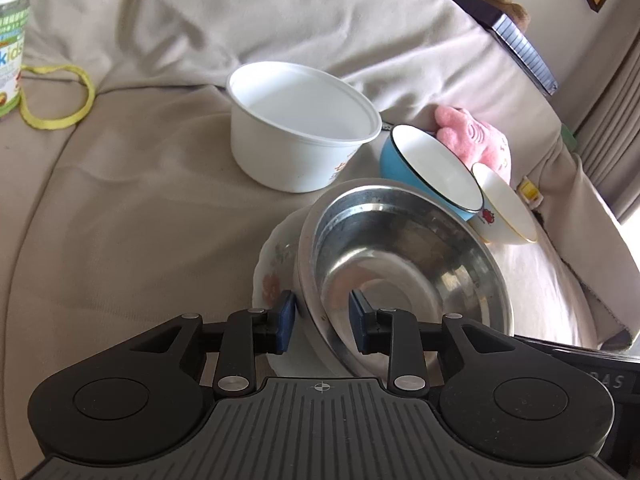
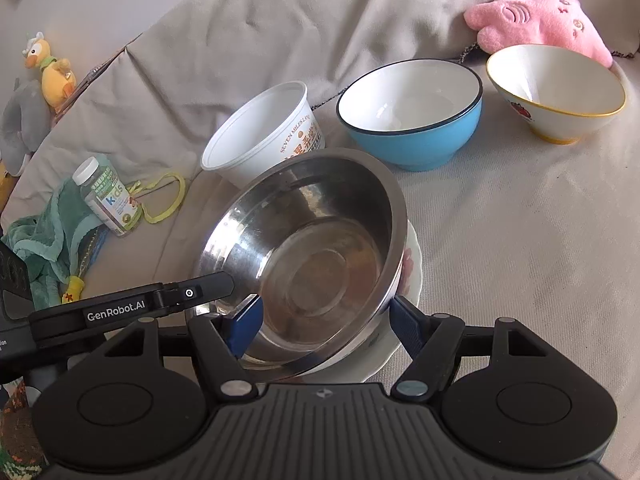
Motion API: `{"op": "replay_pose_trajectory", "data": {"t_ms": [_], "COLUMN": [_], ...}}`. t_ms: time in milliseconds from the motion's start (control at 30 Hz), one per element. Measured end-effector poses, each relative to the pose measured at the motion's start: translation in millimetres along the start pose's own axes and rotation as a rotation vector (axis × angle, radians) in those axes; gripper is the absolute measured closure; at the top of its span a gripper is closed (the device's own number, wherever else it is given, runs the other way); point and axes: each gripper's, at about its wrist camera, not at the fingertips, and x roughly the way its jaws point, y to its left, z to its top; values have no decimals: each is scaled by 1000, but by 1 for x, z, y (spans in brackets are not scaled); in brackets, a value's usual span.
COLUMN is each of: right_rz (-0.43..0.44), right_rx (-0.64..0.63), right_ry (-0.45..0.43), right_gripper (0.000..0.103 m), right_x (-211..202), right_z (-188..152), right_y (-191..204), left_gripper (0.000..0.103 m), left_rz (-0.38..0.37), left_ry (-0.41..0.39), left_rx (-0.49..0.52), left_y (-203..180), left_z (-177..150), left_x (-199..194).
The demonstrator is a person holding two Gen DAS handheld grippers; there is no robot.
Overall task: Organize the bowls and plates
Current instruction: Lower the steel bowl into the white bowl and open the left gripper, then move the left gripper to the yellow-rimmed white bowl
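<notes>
A steel bowl (image 1: 404, 264) sits tilted in a white flowered plate (image 1: 276, 264) on a beige sofa. My left gripper (image 1: 322, 320) straddles the bowl's near rim, one pad outside and one inside, jaws partly open and not pressing it. My right gripper (image 2: 326, 322) is open wide with its blue pads either side of the steel bowl (image 2: 312, 256) and plate (image 2: 412, 276). Behind stand a white plastic tub (image 1: 300, 128), a blue bowl (image 1: 432, 168) and a small yellow-rimmed bowl (image 1: 506, 204). They also show in the right wrist view: tub (image 2: 264, 136), blue bowl (image 2: 412, 120), yellow-rimmed bowl (image 2: 556, 88).
A pink plush toy (image 2: 540, 20) lies behind the bowls. A vitamin bottle (image 2: 106, 200), a green cloth (image 2: 44, 236) and a yellow-green loop (image 2: 168, 196) lie at the left. A duck toy (image 2: 52, 72) sits on the sofa back. A notebook (image 1: 516, 40) rests at the right.
</notes>
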Motion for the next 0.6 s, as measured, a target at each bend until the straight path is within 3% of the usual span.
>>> {"op": "replay_pose_trajectory", "data": {"t_ms": [200,367,467,600], "right_rz": [-65,-90,-115,-142], "right_rx": [-37,47,84,128], "right_ry": [-146,-204,-240,-268], "right_gripper": [28,26,25,25], "right_x": [-46,-67,-73,-75], "right_z": [2,5,4,3], "right_y": [-33,-87,-119,-159], "left_gripper": [71,71,71,71], "left_rz": [110,124,66,9], "left_ry": [-129,-257,-231,-133], "left_rx": [103,112,171,279], "left_y": [-28,-64,-98,-153], "left_z": [-7,4,19,36], "left_x": [-25,-46,-38,-2]}}
